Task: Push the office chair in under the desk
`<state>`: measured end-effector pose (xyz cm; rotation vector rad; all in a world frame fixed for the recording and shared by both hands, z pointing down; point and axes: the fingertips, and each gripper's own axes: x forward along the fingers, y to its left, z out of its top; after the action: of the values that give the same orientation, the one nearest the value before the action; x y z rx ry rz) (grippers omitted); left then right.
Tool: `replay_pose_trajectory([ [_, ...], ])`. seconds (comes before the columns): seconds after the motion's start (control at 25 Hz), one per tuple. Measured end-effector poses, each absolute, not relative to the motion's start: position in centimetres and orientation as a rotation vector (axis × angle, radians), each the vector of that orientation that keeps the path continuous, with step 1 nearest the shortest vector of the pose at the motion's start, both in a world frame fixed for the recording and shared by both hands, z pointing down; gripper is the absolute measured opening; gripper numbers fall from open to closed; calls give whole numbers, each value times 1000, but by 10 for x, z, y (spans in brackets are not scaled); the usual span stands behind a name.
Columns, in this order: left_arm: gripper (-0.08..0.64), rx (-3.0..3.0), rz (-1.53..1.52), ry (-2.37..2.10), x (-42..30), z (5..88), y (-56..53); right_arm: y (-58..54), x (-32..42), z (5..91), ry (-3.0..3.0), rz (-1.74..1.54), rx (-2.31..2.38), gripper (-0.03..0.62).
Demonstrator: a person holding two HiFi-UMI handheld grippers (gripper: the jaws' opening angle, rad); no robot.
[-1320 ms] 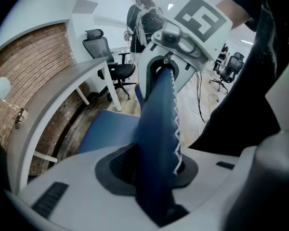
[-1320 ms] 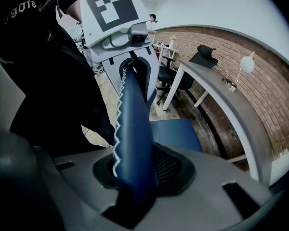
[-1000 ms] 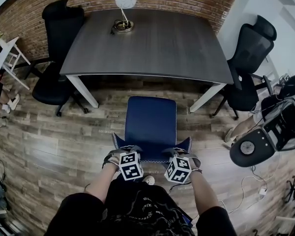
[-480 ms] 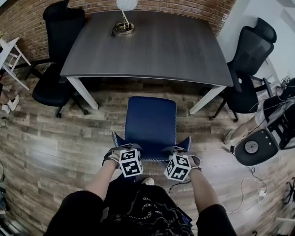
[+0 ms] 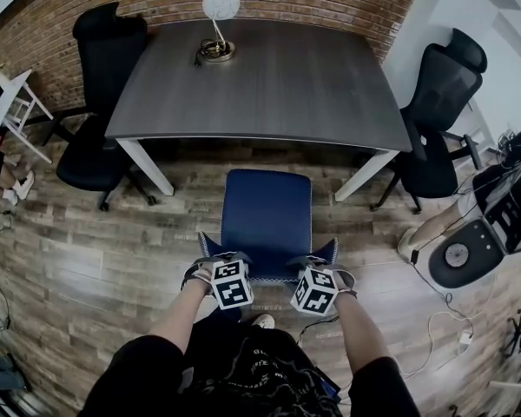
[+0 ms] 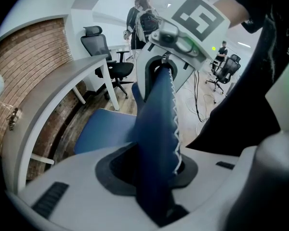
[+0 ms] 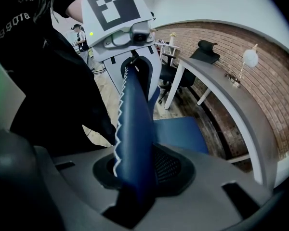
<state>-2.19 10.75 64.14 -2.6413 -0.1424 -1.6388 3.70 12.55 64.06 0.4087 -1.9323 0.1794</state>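
Note:
A blue office chair (image 5: 267,215) stands on the wood floor just in front of the dark grey desk (image 5: 269,81), its seat near the desk's front edge. Its backrest top (image 6: 159,109) (image 7: 134,109), blue with white zigzag stitching, runs between both grippers' jaws. My left gripper (image 5: 224,266) is shut on the backrest's left end, and my right gripper (image 5: 315,270) is shut on its right end. Both point steeply down. In the left gripper view the right gripper shows at the far end of the backrest, and the reverse holds in the right gripper view.
A lamp with a white globe (image 5: 218,7) stands at the desk's far edge by the brick wall. Black office chairs stand at the desk's left (image 5: 100,85) and right (image 5: 438,102). A round machine (image 5: 469,246) and cables lie on the floor at the right.
The grippers and the blue chair have stayed put. The round machine at the right has shifted a little further right.

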Motion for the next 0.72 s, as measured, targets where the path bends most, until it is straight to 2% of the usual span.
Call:
replay_pose_trajectory([
  [0.72,114,-2640,-1670,-200,-21,646,90,108,38,645,-1930,213,376,100],
])
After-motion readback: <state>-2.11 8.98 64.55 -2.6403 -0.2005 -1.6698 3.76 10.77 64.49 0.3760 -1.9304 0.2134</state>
